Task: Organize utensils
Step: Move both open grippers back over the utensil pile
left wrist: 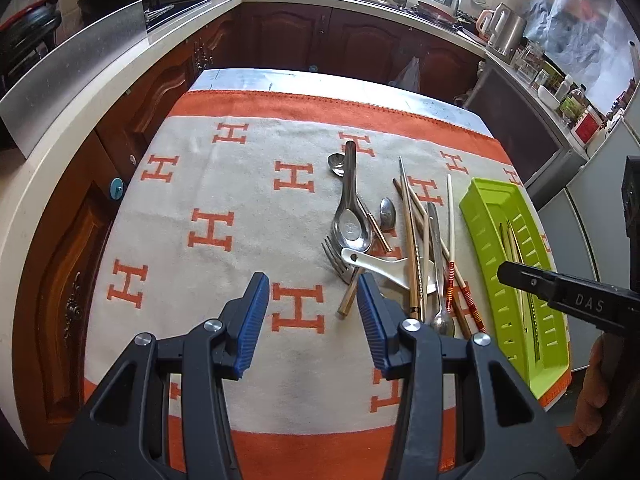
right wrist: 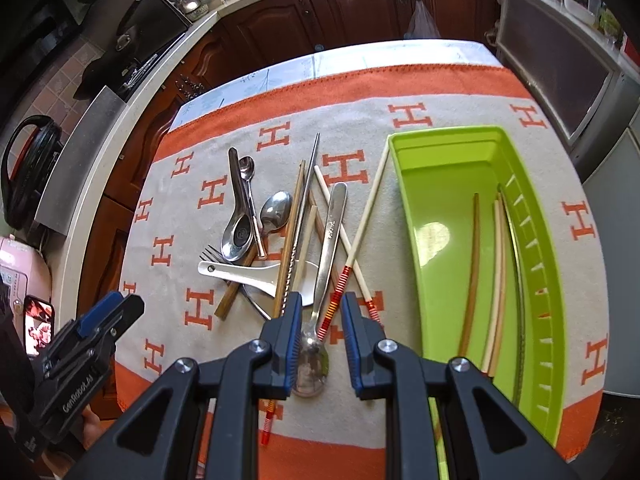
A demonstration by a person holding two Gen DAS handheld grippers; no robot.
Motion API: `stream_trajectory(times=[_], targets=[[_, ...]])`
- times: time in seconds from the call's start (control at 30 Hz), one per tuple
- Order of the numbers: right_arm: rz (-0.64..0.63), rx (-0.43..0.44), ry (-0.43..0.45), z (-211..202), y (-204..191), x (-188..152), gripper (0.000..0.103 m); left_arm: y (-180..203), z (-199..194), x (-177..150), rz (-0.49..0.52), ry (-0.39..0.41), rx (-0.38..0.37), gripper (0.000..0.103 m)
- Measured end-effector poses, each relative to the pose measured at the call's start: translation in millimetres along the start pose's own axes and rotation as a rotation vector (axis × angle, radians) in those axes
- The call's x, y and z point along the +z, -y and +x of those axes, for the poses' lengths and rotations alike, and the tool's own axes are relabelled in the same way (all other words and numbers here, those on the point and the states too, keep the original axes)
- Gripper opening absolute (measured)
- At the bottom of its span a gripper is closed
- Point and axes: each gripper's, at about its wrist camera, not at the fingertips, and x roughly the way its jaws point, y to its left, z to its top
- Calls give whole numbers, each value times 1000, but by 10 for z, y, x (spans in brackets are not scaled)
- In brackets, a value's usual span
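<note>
We hold R gripper (right wrist: pixel 320 312) nearer the utensil pile (right wrist: pixel 280 240) mid-table; L gripper (left wrist: pixel 312 300) hangs over bare cloth (left wrist: pixel 200 184) to the pile's left. Both jaws part-open, nothing gripped. Long steel spoon (right wrist: pixel 330 232) and red-banded chopstick (right wrist: pixel 360 240) run lengthwise betw. R's pads, bowl end toward us; axis roughly along the jaws, so a wrist roll is likely needed. Green tray (right wrist: pixel 404 184) by table's right edge already holds several chopsticks (right wrist: pixel 496 264) along its far wall; rest bare.
</note>
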Motion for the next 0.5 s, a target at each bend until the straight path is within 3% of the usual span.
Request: stream_trajectory(times=[0.3, 0.5], targets=[[7, 61, -121, 407, -142, 137, 20, -56, 147, -70, 24, -31, -11, 42], [56, 41, -162, 683, -97, 231, 16, -16, 257, -114, 39, -63, -33, 42]])
